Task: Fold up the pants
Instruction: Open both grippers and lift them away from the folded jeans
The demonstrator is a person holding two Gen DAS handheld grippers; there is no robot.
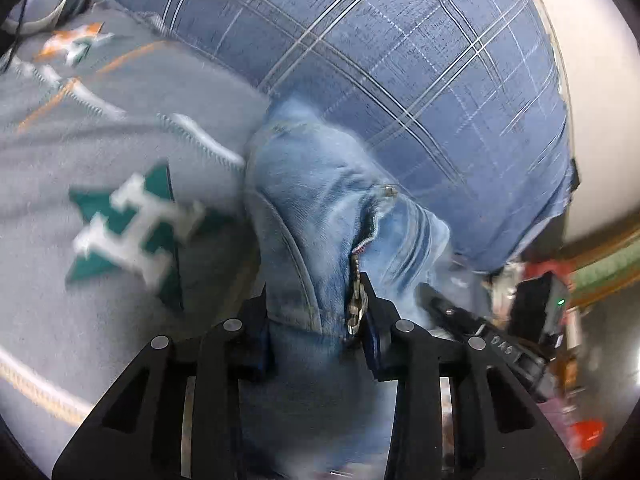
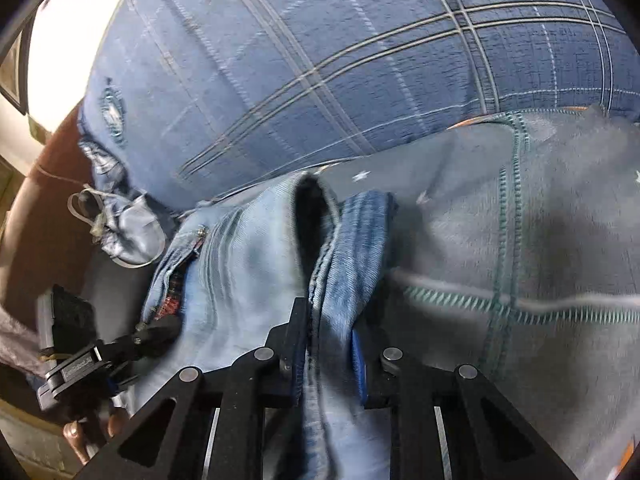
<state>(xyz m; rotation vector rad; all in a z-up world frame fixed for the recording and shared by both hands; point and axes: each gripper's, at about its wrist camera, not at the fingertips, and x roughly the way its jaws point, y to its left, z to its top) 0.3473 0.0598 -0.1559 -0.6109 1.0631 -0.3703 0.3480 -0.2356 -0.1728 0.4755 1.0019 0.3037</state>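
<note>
Light blue jeans (image 1: 320, 208) hang bunched between both grippers above the bed. My left gripper (image 1: 316, 312) is shut on the jeans near the zipper (image 1: 356, 300) and fly. My right gripper (image 2: 330, 328) is shut on a thick fold of the jeans (image 2: 248, 264) at the waistband (image 2: 352, 248). The right gripper also shows at the lower right of the left wrist view (image 1: 472, 328), and the left gripper shows at the lower left of the right wrist view (image 2: 156, 332), both holding the same cloth. Both views are motion-blurred.
A grey blanket (image 1: 120, 184) with a green star and white H lies under the jeans. A blue plaid pillow (image 1: 380, 60) sits behind. A small bundle of blue cloth (image 2: 128, 228) lies by a brown bed edge (image 2: 44, 208).
</note>
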